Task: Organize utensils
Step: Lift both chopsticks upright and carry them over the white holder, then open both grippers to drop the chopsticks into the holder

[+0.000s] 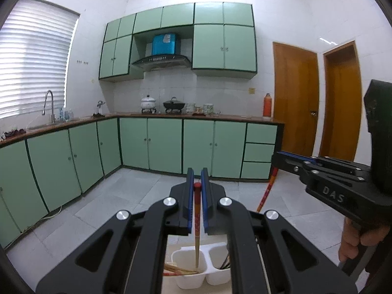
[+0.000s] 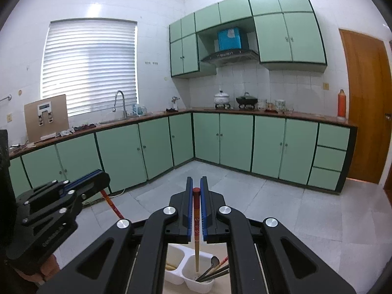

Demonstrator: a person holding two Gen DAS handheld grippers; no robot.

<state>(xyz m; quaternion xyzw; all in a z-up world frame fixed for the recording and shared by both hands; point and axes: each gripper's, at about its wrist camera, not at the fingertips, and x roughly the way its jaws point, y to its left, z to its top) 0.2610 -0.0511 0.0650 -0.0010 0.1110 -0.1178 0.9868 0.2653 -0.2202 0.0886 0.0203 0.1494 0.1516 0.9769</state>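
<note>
Now | left tongs [image 1: 197,183] clamp chopstick [image 1: 196,220] | right tongs [image 2: 196,183] clamp another chopstick [image 2: 196,223] | spoon [image 2: 213,263] only right view

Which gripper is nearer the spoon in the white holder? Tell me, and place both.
Right. The right gripper, shut on a chopstick, is over the compartment holding the spoon; the left gripper is over the neighbouring compartment, to the spoon's left.

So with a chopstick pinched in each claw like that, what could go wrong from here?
Each chopstick is held only near its red top: the left claw grips one, the right claw another. Either could swivel or slip. Both dangle above the white divided holder, so a tip might catch its rim and tip it.
</note>
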